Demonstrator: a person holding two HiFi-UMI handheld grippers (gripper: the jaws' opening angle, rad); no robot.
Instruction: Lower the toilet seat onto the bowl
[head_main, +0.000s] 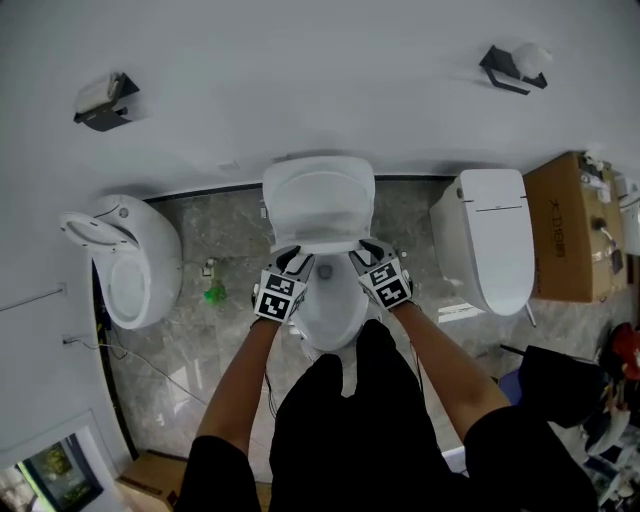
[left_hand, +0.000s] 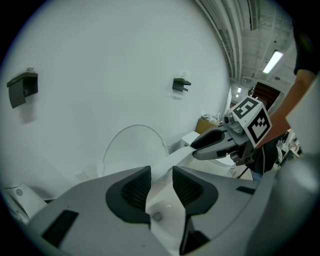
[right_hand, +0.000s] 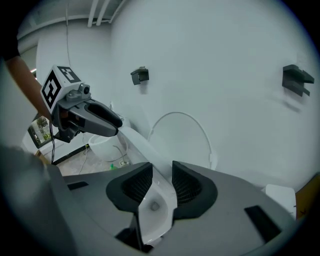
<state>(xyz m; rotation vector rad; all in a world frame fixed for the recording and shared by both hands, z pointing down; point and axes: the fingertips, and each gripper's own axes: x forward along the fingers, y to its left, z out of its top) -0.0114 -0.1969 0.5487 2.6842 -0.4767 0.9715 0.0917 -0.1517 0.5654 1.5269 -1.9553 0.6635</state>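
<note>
— Where is the toilet seat (left_hand: 176, 157) to be found?

— It is seen part-way down, tilted out over the bowl (head_main: 335, 310), with its front rim held up between the two tools. The lid (left_hand: 134, 150) is seen upright against the wall (head_main: 300, 80) behind it.

— How is it gripped?

— The rim is taken at two places, one to each side of the middle. The left gripper (left_hand: 161, 175) is closed on it, and its ribbed pads (left_hand: 134, 187) are pressed against both faces of the rim. The right gripper (right_hand: 162, 177) is set around the rim too, but its jaws are judged to be slack, the pads not pressed home.

— Why are two grips used for so light a thing?

— The seat is held level that way, so the hinge is not twisted, and a drop is guarded against. Both tools are pointed forward and down, so that the rim can be followed along its arc.

— What is left to be done?

— The rim is to be carried down until the seat is laid flat on the bowl. Only then should the jaws be opened fully. If it is let go early, a slam is likely.
</note>
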